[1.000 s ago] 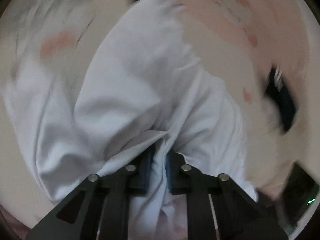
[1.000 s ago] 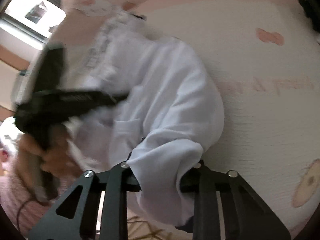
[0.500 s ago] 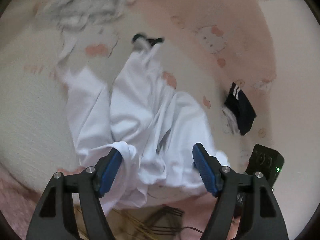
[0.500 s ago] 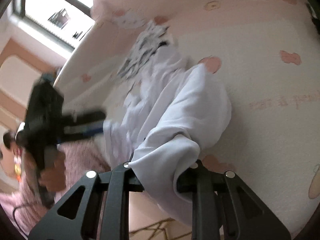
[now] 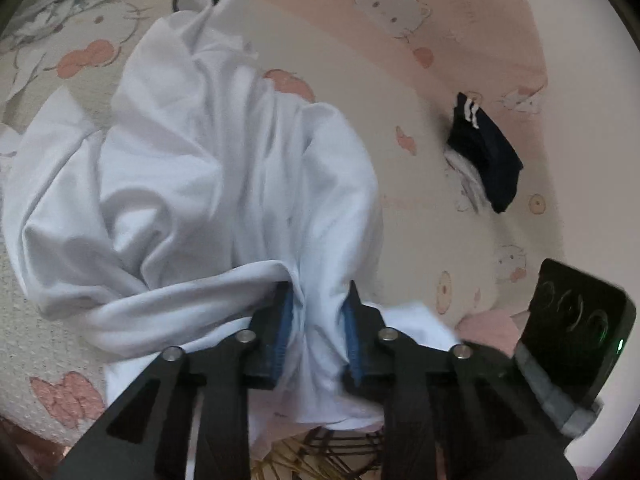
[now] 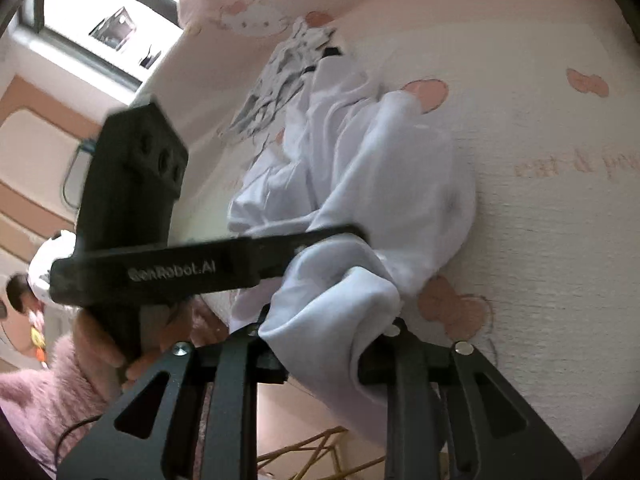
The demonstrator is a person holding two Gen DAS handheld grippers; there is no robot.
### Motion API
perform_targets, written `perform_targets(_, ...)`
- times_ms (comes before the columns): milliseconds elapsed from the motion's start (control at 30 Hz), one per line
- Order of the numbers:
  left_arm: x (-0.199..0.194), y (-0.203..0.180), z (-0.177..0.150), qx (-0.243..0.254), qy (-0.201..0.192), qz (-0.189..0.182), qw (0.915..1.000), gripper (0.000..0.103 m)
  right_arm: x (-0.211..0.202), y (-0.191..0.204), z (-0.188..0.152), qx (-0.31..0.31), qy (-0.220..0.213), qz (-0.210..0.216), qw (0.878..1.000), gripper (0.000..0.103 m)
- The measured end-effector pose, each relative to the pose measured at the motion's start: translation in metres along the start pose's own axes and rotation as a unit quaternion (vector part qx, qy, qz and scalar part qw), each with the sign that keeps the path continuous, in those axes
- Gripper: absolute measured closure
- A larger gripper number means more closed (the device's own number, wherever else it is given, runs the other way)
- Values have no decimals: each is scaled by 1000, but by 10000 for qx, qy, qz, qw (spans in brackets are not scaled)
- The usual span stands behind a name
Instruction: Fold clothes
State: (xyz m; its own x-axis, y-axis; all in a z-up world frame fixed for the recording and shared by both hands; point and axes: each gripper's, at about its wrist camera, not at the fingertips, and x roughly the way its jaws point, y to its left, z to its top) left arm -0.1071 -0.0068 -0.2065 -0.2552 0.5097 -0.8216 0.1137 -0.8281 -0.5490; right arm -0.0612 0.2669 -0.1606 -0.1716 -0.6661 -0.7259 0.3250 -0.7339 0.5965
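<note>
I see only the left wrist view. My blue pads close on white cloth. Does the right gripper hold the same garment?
Observer: Yes. In the right wrist view the right gripper is shut on a bunched fold of the white garment.
Operator: Is there other clothing beyond it?
Observer: A black-and-white patterned piece lies at the garment's far end, on the pink bedcover.
Operator: Who holds my gripper?
Observer: A hand in a fluffy pink sleeve grips the left gripper's handle.
</note>
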Motion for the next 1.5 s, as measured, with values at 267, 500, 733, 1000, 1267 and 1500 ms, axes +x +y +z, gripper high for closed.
perform_targets(267, -17, 20, -23, -90, -59, 1081, 9941, 83, -11, -34, 19, 934, -460, -679, 9922, 54)
perform_targets(500, -48, 24, -38, -124, -382, 713, 9966, 76, 45, -17, 30, 568, 152, -898, 9942, 54)
perform_targets(733, -66, 17, -15, -147, -1198, 83, 9927, 39, 61, 11, 25, 313, 177, -468, 9983, 54)
perform_targets(1000, 5, 11, -1, -200, -420, 444, 9979, 63, 57, 11, 24, 389, 378, -532, 9971, 54)
perform_targets(1267, 32, -33, 10, -331, -211, -285, 9988, 75, 25, -41, 30, 1335, 60, -445, 9900, 70)
perform_targets(1500, 0, -112, 32, 167, -894, -1584, 9832, 76, -92, -24, 57, 1264, -1393, -487, 9810, 83)
